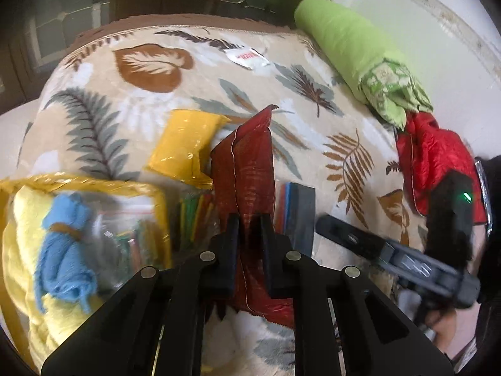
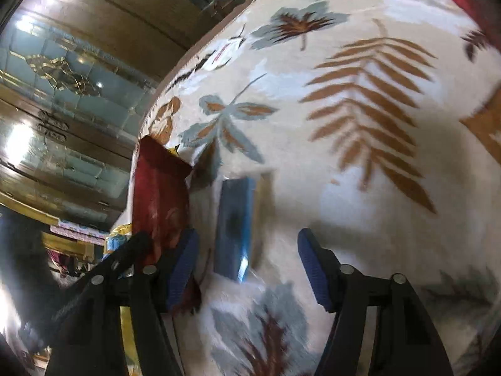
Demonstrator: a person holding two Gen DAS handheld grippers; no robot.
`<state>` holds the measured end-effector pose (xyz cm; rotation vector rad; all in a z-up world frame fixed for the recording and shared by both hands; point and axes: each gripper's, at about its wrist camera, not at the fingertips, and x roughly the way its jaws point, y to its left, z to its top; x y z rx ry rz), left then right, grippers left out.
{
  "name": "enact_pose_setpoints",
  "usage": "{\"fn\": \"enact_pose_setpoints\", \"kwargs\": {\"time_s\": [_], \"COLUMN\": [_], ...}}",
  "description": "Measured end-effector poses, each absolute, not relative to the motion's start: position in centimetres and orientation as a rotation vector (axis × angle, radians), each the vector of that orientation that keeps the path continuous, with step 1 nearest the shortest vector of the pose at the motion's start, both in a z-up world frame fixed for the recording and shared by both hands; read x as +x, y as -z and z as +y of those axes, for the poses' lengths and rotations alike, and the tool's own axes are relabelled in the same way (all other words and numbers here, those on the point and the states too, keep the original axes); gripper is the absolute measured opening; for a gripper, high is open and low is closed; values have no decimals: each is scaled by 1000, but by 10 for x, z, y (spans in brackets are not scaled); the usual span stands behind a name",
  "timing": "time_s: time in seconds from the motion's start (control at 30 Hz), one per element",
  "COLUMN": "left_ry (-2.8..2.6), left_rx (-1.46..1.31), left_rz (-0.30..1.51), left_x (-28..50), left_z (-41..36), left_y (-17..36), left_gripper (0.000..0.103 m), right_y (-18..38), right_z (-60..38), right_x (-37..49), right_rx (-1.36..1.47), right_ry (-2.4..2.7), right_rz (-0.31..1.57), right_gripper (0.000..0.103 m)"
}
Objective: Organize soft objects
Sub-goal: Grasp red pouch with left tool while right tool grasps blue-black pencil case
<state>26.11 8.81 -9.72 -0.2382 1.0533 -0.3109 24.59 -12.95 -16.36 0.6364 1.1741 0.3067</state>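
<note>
a: where is the work at just now?

b: the pick-up step, i'd say. the left gripper (image 1: 249, 235) has its jaws pinched narrow on the dark red packet (image 1: 242, 169) — the foil stands up between the black fingers, tilted, its top corner pointing toward the far edge of the leaf-print blanket (image 1: 150, 62).

a: and the other one?

b: the right gripper (image 2: 247, 269) hangs with its jaws wide, nothing between the blue pads (image 2: 183, 269). the blue sponge block (image 2: 235, 228) lies on the blanket just ahead of them, near the blanket's left edge in that view, beside the red packet.

a: where do the soft things seem to go?

b: my guess is the clear bag with the yellow trim (image 1: 94, 188) at the near left corner of the blanket. it already holds a yellow towel (image 1: 22, 225) and a blue yarn bundle (image 1: 62, 244). a yellow packet (image 1: 184, 144) lies just beyond it, still loose.

a: so the next move?

b: probably carry the red packet across to that bag's mouth and let go over it. the packet is limp, so the grip wants to stay firm — and the bag's opening looks slack, so it may need holding wide.

a: anything else out there?

b: a green roll (image 1: 341, 40) and red quilted cloth (image 1: 435, 163) along the far right edge, well apart from the bag.
</note>
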Motion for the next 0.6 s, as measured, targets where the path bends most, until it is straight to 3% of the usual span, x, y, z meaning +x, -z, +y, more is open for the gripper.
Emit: {"fn": "enact_pose_setpoints", "kwargs": {"time_s": [0.07, 0.13, 0.17, 0.27, 0.4, 0.43, 0.6], "left_ry": [305, 285, 279, 289, 286, 284, 346], "left_rx": [-236, -222, -233, -248, -195, -176, -158], "left_rz": [1048, 1049, 1049, 1057, 1067, 1055, 1060], "left_x": [258, 258, 259, 261, 264, 262, 242], "left_z": [91, 91, 93, 93, 82, 78, 59], "left_y": [97, 100, 102, 103, 105, 104, 99], "left_gripper": [12, 12, 12, 12, 17, 10, 8], "right_y": [171, 170, 168, 167, 167, 165, 154], "right_z": [-116, -106, -100, -103, -108, -109, -121], "right_x": [256, 261, 262, 255, 234, 227, 202], "right_rx": [615, 570, 507, 516, 532, 531, 570], "right_ry": [-291, -278, -256, -244, -268, -270, -279], "right_rz": [1208, 1178, 1164, 1172, 1187, 1181, 1148], "right_gripper": [55, 53, 39, 29, 26, 26, 26]}}
